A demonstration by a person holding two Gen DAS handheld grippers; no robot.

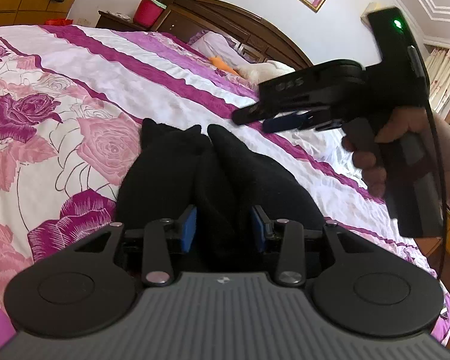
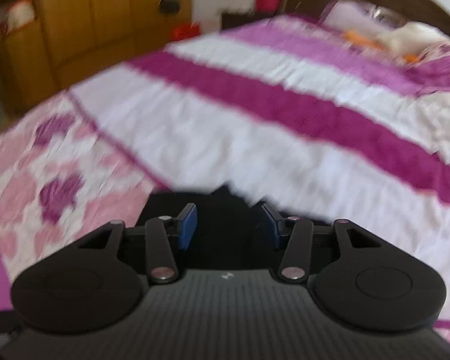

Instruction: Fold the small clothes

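A black garment (image 1: 171, 162) lies on the flowered bedspread (image 1: 75, 96) as two long lobes side by side, their ends pointing toward the headboard. My left gripper (image 1: 224, 228) is at its near end, blue pads closed on a bunched fold of the black cloth. My right gripper (image 1: 250, 123), held in a person's hand (image 1: 372, 162), hovers above the bed just right of the garment's far ends, with its jaws apart and nothing between them. The right wrist view is blurred: the right gripper (image 2: 229, 225) stands open over the edge of the black garment (image 2: 225, 202).
A dark wooden headboard (image 1: 225, 15) and a pillow (image 1: 213, 42) are at the far end of the bed. A white and orange soft toy (image 1: 255, 70) lies by the pillow. A red bucket (image 1: 148, 10) stands on a nightstand, with wooden wardrobes (image 2: 105, 15) to the left.
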